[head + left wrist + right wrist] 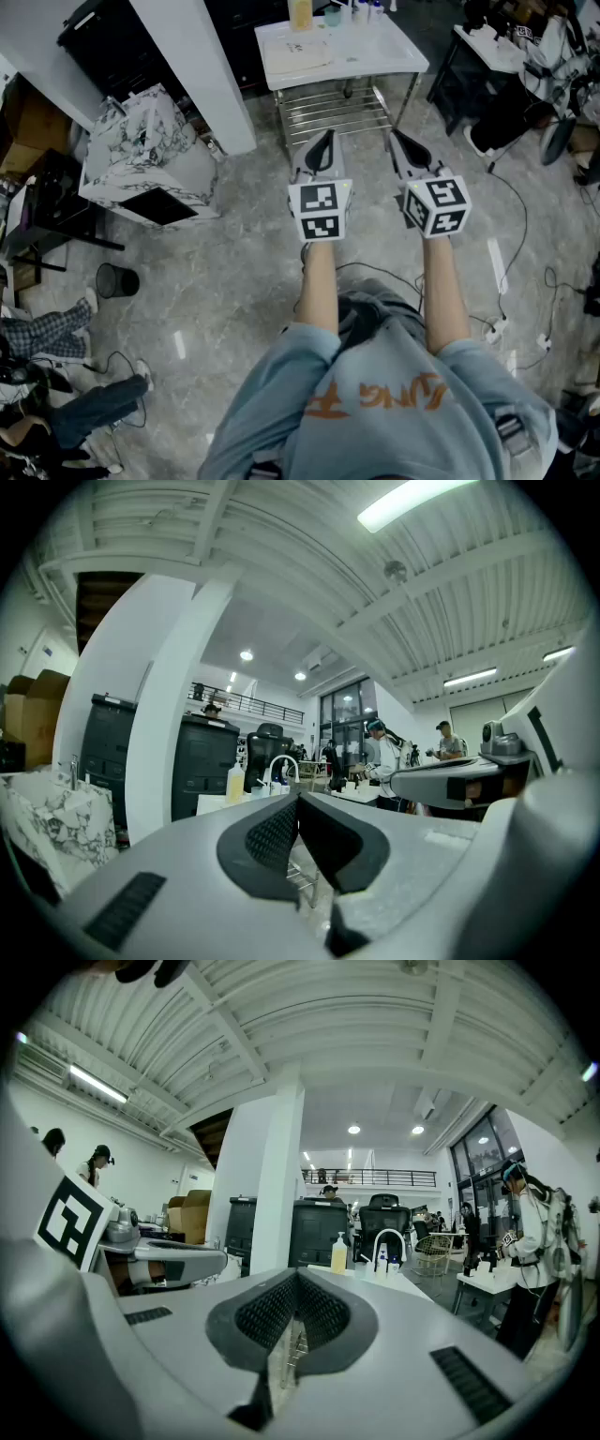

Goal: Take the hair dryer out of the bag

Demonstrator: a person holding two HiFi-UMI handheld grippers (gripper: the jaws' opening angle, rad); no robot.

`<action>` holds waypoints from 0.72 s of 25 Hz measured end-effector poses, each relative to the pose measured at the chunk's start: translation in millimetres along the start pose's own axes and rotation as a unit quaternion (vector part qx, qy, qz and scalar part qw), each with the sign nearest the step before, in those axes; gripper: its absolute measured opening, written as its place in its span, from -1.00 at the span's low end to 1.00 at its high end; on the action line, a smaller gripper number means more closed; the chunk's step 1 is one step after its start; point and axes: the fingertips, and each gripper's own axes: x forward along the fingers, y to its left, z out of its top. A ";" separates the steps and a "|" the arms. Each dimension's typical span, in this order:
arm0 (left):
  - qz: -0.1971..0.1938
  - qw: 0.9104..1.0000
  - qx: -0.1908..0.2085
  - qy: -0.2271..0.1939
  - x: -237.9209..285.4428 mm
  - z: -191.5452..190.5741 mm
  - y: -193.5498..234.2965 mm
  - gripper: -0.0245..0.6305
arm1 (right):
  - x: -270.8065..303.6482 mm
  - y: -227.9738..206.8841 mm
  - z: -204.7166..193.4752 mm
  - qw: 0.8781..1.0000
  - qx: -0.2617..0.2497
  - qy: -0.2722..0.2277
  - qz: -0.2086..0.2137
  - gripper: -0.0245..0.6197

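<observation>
A white bag with a black marble print (141,141) stands on the floor at the left, beside a white pillar (197,66). The bag's edge also shows at the lower left of the left gripper view (47,827). No hair dryer shows in any view. The person holds both grippers level, side by side, pointing at a white table (375,56). My left gripper (323,141) is shut with nothing between its jaws (298,799). My right gripper (398,141) is also shut and empty (296,1274). Both are well to the right of the bag and apart from it.
The white table carries a yellow bottle (300,14) and small containers, with a wire shelf (337,108) beneath it. A black bin (117,279) and seated people's legs (56,328) are at the left. Cables (497,262) trail over the floor at the right. Other people work at tables beyond.
</observation>
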 end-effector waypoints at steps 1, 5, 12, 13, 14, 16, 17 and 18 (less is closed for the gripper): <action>-0.003 1.000 0.001 -0.001 2.7 0.3 -0.5 -0.92 | 1.3 -0.2 1.5 1.000 0.000 -0.002 0.002 -0.93; -0.011 1.000 0.007 -0.004 5.6 2.4 -1.4 -0.92 | 1.6 -5.0 2.4 1.000 0.017 -0.010 -0.014 -0.93; 0.000 1.000 0.008 -0.007 7.5 9.0 15.8 -0.92 | 9.7 -16.9 2.1 0.998 0.050 -0.011 -0.029 -0.93; 0.004 1.000 0.005 -0.007 8.2 10.5 21.2 -0.92 | 12.1 -16.3 3.5 0.998 0.050 -0.011 -0.027 -0.93; 0.007 1.000 0.003 -0.007 9.5 11.9 25.8 -0.92 | 14.5 -16.5 5.3 0.998 0.050 -0.011 -0.025 -0.93; 0.009 1.000 0.001 -0.005 13.4 12.2 31.1 -0.92 | 18.5 -19.8 7.4 0.998 0.050 -0.011 -0.025 -0.93; 0.008 1.000 0.000 -0.005 15.8 11.2 32.5 -0.92 | 20.4 -22.2 7.4 0.998 0.051 -0.011 -0.026 -0.93; 0.008 1.000 0.000 -0.004 18.4 9.9 34.1 -0.92 | 23.0 -24.4 7.0 0.998 0.052 -0.010 -0.026 -0.93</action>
